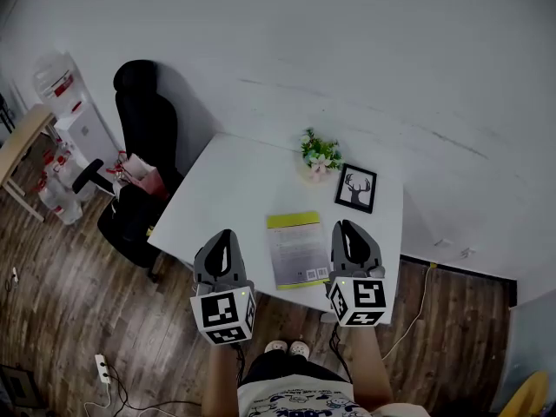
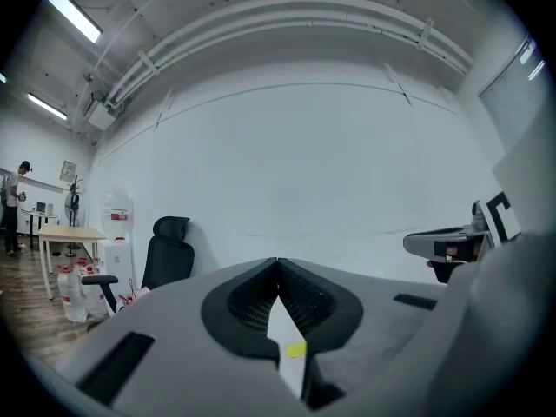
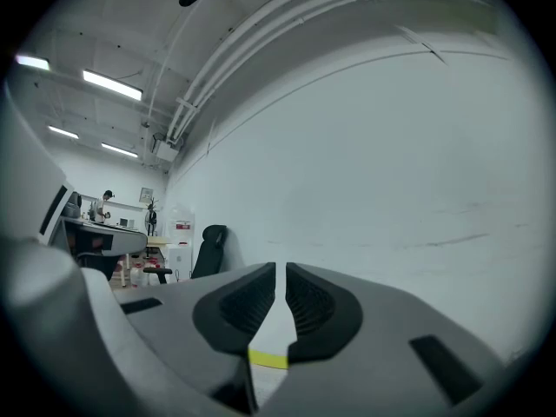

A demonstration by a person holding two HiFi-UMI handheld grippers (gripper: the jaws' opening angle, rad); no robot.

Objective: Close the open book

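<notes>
Book [image 1: 297,248] lies flat on the white counter [image 1: 234,181] near its front edge. It looks shut already, one cover face up with a yellow band across the far end. Its long axis runs away from the person toward the wall. It sits between the two tools and below them, with the right hand-held gripper [image 1: 347,228] just beside its right edge and the left hand-held gripper [image 1: 225,237] a little further off on the other side. Both are held out in front of the body and point level at the wall, not down at the cover. The left jaws meet at the tips with nothing between them. The right jaws stand with only a thin slit between them, also empty. Closing appears done, so any further move would start from the right side.
</notes>
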